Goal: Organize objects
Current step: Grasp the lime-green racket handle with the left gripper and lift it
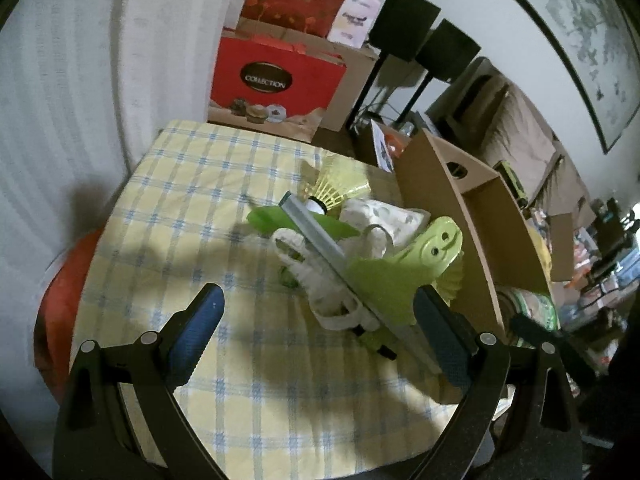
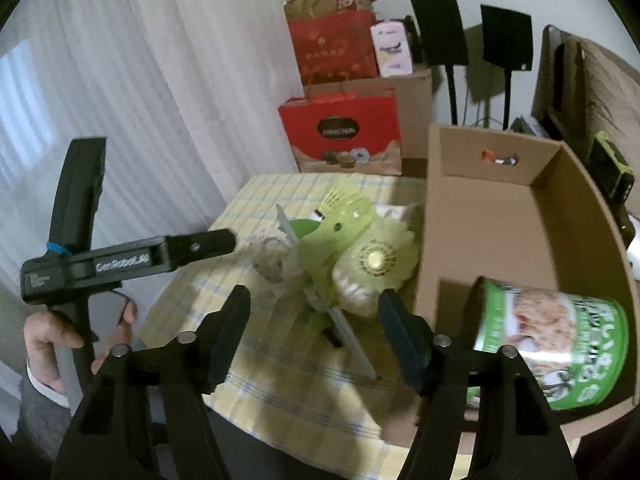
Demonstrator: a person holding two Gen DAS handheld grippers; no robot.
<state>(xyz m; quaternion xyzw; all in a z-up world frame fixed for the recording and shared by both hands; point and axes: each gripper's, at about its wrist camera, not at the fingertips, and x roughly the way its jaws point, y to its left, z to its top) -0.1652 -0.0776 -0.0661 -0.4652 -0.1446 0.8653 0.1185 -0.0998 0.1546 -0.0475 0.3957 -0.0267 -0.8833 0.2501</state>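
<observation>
Both claws are spread wide and hold nothing. The left claw (image 1: 316,320) hangs low over the surface (image 1: 168,200), pointing at the pile. The right claw (image 2: 316,320) hovers a bit higher, between the pile and the box (image 2: 500,208). It looks ready to pick the next thing.

Just past the claws is the pile of things to tidy. A metal ruler (image 1: 320,240) lies slanted across a green toy (image 1: 400,268) and some white rope (image 1: 320,280). A round green fan (image 2: 376,260) sits beside them, near the box wall. Behind is a yellow shuttlecock (image 1: 336,188).

The box stands open at the right edge so things can drop in. A green can (image 2: 560,344) lies on its side in it.

Farther back are red gift boxes (image 2: 344,128) by the wall.
</observation>
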